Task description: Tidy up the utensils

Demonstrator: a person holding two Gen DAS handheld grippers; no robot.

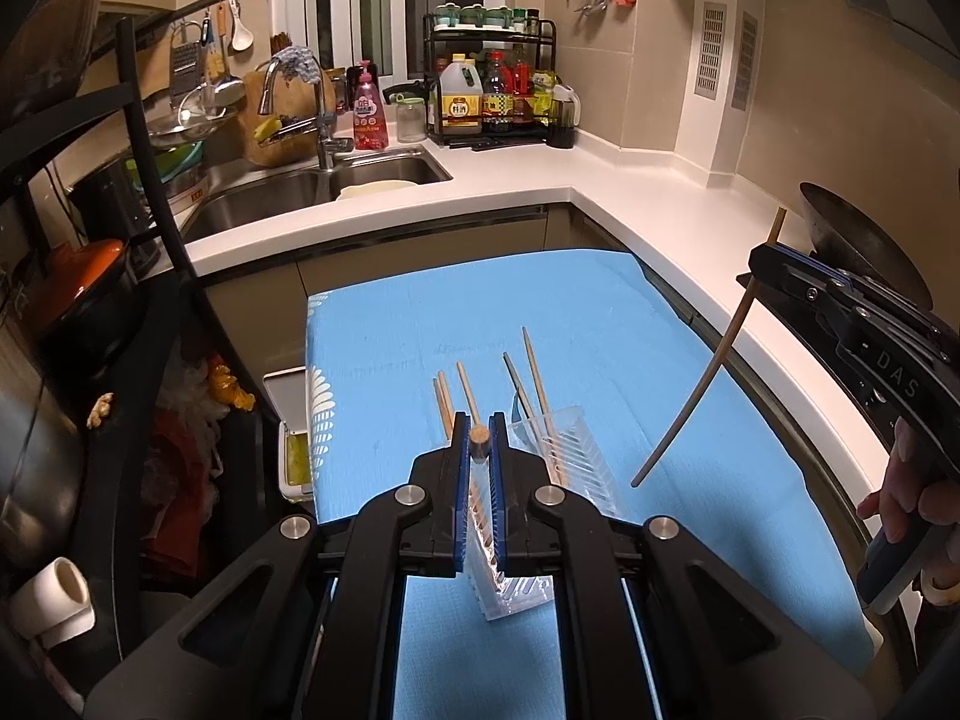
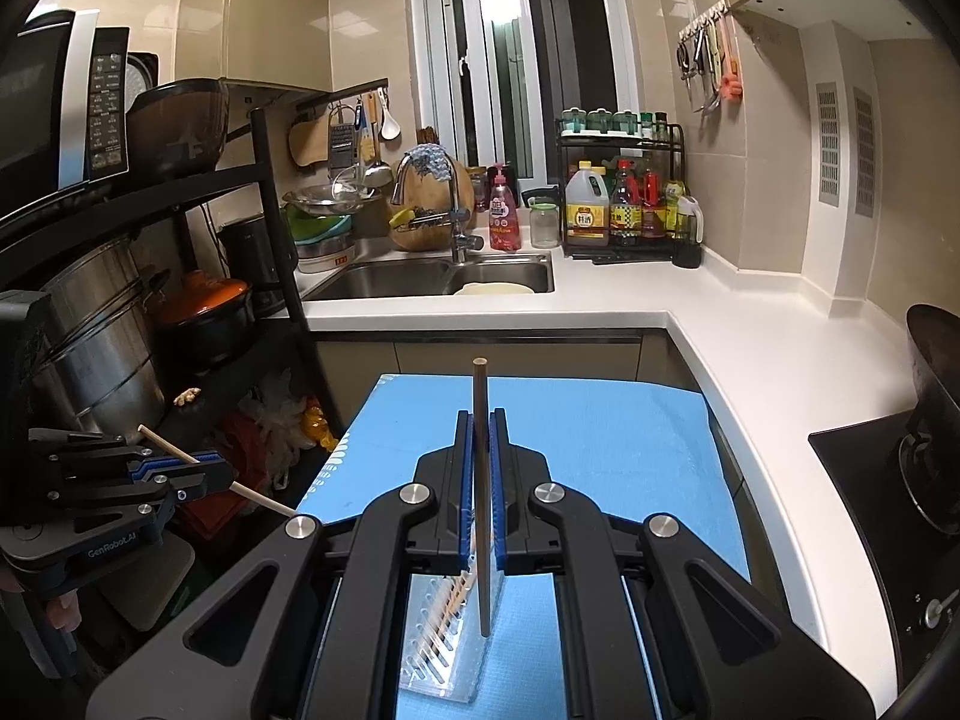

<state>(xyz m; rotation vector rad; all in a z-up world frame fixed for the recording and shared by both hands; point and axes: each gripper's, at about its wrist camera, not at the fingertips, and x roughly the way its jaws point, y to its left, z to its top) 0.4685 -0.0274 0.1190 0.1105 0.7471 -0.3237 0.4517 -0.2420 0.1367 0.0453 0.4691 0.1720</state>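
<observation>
A: Two grippers, and each one is clenched on one chopstick. Below them is the blue mat [image 1: 600,324], and on it stands the clear plastic holder [image 1: 564,450] with several chopsticks already leaning inside.

B: Which hand is closer to the holder?

A: I judge the left gripper [image 1: 479,426]. It sits directly above the holder, and its pale chopstick [image 1: 479,435] points along the fingers toward the camera, so only the round end is seen. In the right wrist view this same stick goes down at a slant to the mat.

B: And the right gripper [image 2: 480,420]?

A: It holds the dark chopstick [image 2: 481,480] almost upright, long axis top to bottom across the jaws. In the left wrist view this gripper is off to the right and higher, with the stick's lower tip hanging beside the holder, not yet in it.

B: So the next move?

A: Probably to bring each lower tip over the open top of the holder, then let go. The opening is narrow, so a tilted stick could hit the rim.
</observation>
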